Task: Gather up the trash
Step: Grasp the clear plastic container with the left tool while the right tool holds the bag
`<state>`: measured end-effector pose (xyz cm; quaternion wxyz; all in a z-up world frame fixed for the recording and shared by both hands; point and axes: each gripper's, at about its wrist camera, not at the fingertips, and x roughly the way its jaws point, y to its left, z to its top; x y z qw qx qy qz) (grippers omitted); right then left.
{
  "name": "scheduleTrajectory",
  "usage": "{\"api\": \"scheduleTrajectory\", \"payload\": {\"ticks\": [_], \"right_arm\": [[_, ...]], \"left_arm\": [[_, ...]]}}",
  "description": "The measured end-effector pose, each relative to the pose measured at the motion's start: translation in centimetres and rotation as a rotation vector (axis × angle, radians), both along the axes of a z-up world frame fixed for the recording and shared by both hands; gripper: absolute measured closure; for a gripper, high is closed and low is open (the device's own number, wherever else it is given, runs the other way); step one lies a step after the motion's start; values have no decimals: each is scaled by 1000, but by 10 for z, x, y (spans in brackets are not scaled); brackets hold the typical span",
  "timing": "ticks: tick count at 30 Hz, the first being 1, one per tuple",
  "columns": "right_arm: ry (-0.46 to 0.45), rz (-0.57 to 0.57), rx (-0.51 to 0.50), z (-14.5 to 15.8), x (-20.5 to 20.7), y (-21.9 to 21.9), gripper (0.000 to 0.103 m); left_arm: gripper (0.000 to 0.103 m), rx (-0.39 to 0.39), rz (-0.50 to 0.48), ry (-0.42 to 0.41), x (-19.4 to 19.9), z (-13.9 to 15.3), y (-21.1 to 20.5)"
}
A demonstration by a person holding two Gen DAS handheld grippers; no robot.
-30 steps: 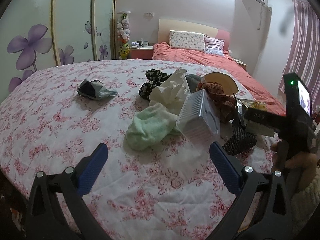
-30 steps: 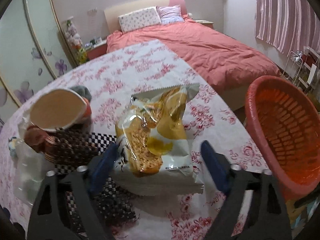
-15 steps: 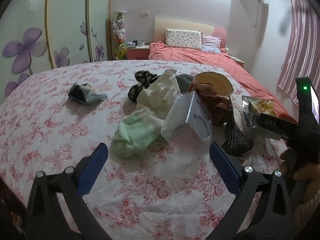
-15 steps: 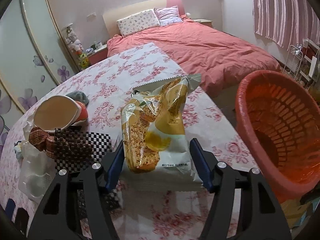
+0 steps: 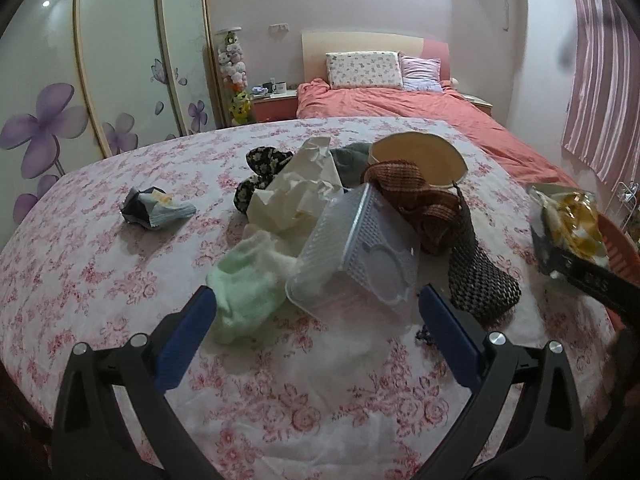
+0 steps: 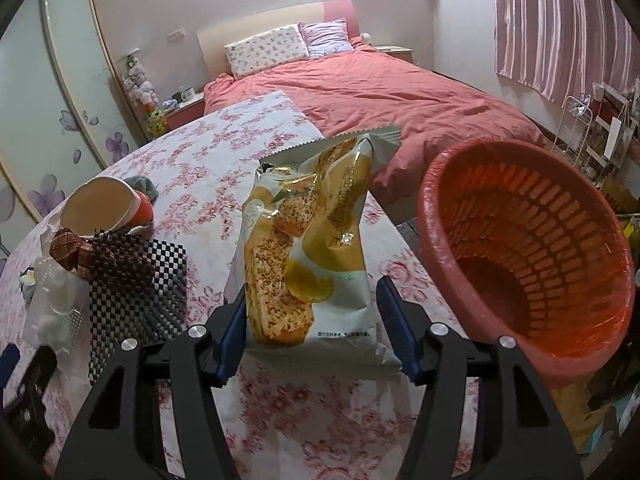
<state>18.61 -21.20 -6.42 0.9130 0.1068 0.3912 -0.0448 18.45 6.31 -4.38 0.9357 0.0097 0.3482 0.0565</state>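
Right gripper [image 6: 312, 332] clamps snack bag [image 6: 308, 248] (apparently lifted).

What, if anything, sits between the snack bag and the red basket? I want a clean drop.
Nothing visible does. The yellow-and-white crinkly snack bag is held in the right tongs, and the red slotted plastic basket stands open just to its right, with only flowered tablecloth between.

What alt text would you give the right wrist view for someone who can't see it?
The right gripper holds a yellow snack bag upright above a flowered bedspread, its jaws having just closed on it. An empty red basket sits to the right, and a pile of clutter lies to the left.
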Motion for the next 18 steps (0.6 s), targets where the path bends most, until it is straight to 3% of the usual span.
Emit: {"api": "scheduleTrajectory", "payload": {"ticks": [13, 18], "right_arm": [[15, -9, 25, -6, -8, -13, 42], [18, -19, 34, -7, -10, -18, 42]], "left_arm": [[5, 179, -17, 16, 9, -14, -38], [24, 183, -14, 30, 16, -17, -37]]}}
